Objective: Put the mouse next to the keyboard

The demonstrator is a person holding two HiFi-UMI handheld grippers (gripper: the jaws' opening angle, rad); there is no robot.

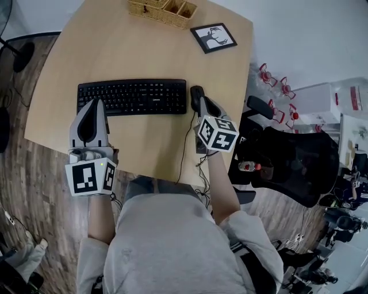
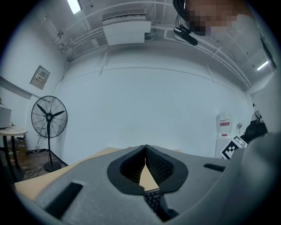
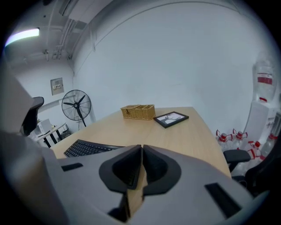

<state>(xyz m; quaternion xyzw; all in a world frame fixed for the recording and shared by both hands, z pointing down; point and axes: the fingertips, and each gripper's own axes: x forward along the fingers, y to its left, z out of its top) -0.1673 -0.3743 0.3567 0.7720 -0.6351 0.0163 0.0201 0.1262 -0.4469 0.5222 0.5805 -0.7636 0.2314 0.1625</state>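
Mouse [image 1: 196, 95]: black, on the table [image 1: 144, 51], just right of the keyboard [image 1: 132, 96] and about level with its right end. Cable [image 1: 185, 146] trailing back toward the near edge. Looks placed already, judging from position alone.

Right gripper [image 1: 206, 108]: jaws pressed together, nothing between them, only bare tabletop showing past the tips in the right gripper view [image 3: 141, 149]. Tips right at the near side of the mouse; touching or just clear, cannot tell from above.

Left gripper [image 1: 92, 106]: likewise closed and empty [image 2: 145, 149], parked at the keyboard's near left corner, out of the job.

Step in hand, by best reading: finishing the placement.
- Lift away straight and slow, no sideways drag, to avoid nudging the mouse off its spot.
- Mind the cable under the wrist; easy to snag on the way back.
- For finer alignment, push gently with the closed tips rather than re-gripping.
- Keep the left tool off the keys.

Surface: pale wood tabletop, smooth, rounded corners. Wicker basket [image 1: 163, 8] and framed picture [image 1: 213, 38] at the far edge, well apart from the work.

Room: white walls, wood-pattern floor [image 1: 40, 172], standing fan [image 3: 76, 104], black office chair [image 1: 287, 161] to the right, red-capped bottles [image 1: 276, 86] beyond it.
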